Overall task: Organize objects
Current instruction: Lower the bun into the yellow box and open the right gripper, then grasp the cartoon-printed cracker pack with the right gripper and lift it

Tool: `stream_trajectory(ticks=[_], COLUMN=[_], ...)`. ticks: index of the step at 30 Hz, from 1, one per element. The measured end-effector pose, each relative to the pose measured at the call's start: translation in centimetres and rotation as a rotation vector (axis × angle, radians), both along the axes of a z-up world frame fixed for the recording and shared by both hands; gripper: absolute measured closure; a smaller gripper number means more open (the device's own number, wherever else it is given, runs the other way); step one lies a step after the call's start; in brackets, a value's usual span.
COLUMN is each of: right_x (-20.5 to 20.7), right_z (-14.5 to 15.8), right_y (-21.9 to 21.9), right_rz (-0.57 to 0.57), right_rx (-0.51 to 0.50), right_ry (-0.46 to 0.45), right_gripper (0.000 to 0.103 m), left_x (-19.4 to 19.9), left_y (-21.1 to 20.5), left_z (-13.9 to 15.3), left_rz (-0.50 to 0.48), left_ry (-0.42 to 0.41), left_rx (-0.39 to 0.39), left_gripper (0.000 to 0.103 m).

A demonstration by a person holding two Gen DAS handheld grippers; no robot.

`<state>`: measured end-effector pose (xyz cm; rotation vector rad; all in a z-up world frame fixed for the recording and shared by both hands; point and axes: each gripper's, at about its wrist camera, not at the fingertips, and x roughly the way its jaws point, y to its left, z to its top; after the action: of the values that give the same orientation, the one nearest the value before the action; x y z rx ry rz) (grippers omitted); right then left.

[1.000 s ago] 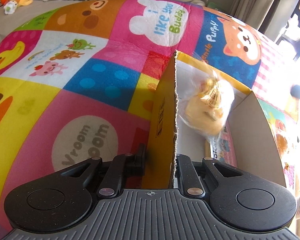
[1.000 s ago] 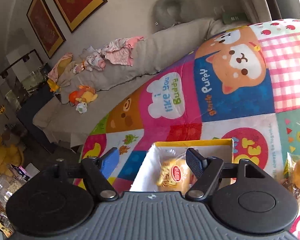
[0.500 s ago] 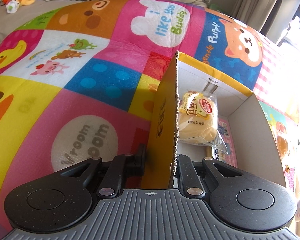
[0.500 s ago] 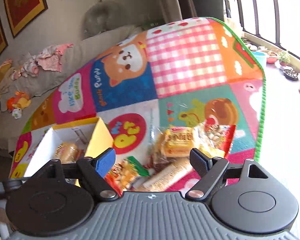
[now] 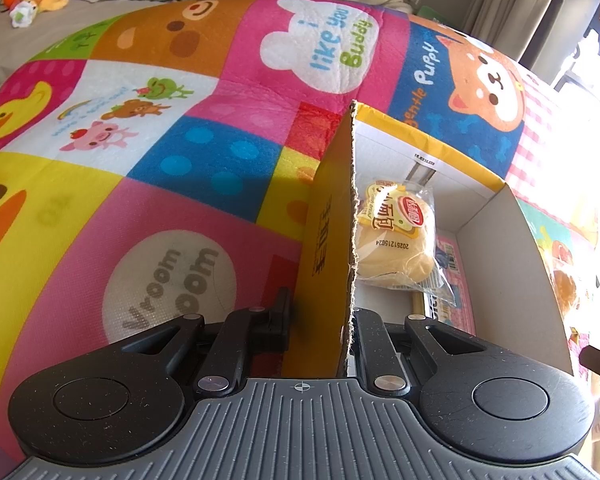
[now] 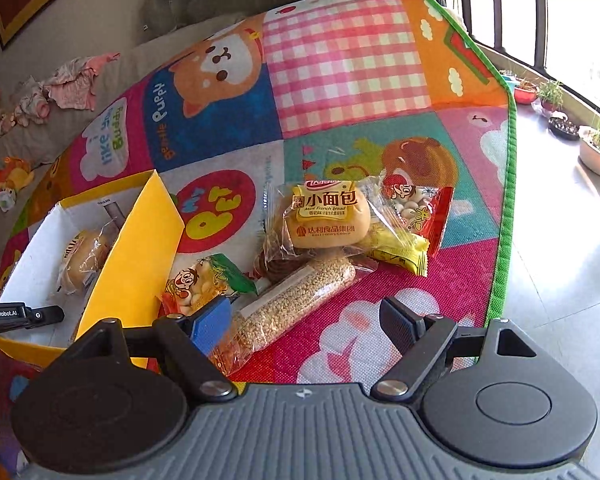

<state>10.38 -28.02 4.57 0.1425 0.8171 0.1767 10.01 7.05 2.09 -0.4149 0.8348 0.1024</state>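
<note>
Left gripper [image 5: 320,320] clamped on the near wall of the yellow box [image 5: 332,240], one finger outside, one inside, pinning it to the mat [image 5: 180,208]. Inside, one wrapped bun [image 5: 396,240] lying on the floor of the box, also seen from the right view [image 6: 82,256]. Right gripper [image 6: 306,320] hung spread wide and empty over the snack pile, just right of the box [image 6: 140,248]. Straight ahead of the fingers lay the grain pack [image 6: 284,304], long axis running diagonally from near-left, by the blue pad, up to far-right, so not square to the jaws; probably needed a wrist twist to close across its narrow width. Further on, the second bun [image 6: 324,216] resting on top of the pile, with a red pack [image 6: 412,204] and a yellow pack [image 6: 396,248] to its right, and a green-topped pack [image 6: 200,280] at the left, touching the box wall. Clearly the right side nearer to all of it; left tied up steadying the box. Likely next: drop onto a pack, lift, swing left over the wall. Risk, by the look: slippery wrappers overlapping, two could come up together.
</note>
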Motion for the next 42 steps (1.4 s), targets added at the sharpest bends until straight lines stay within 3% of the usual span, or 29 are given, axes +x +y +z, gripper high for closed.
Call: stream_trajectory(ticks=[10,16,23,29,30,34,42], right_x=[0.7,-0.2,0.9,1.2,1.2,-0.1,-1.7], right_z=[-0.7,0.4,-0.7,-1.3,-1.5,-1.7,-3.9], right_y=[1.2,4.7,7.5,6.4,6.2,6.3,10.3], right_rz=[0.011,0.155,0.272,0.292,0.286,0.325,0.456], right_rx=[0.000,-0.030,-0.061,-0.009,-0.026,-0.131,-0.479], right_ry=[0.012,-0.064,-0.086,-0.072,-0.069,-0.118,-0.245], right_gripper=[0.021,0.021,0.022,0.030,0.035,0.036,0.039], left_x=[0.0,0.0,0.0,0.0,0.0,0.0,0.0], left_y=[0.0,0.0,0.0,0.1,0.1,0.1,0.0], left_z=[0.0,0.0,0.0,0.0,0.0,-0.1,0.0], left_rz=[0.000,0.001,0.002,0.000,0.001,0.003,0.001], left_ry=[-0.001,-0.001,-0.002,-0.003,-0.002,-0.001,0.006], left_rx=[-0.002,-0.002,-0.004,-0.007,-0.007,-0.006,0.002], left_gripper=[0.087,0.087,0.087,0.087,0.087,0.087,0.087])
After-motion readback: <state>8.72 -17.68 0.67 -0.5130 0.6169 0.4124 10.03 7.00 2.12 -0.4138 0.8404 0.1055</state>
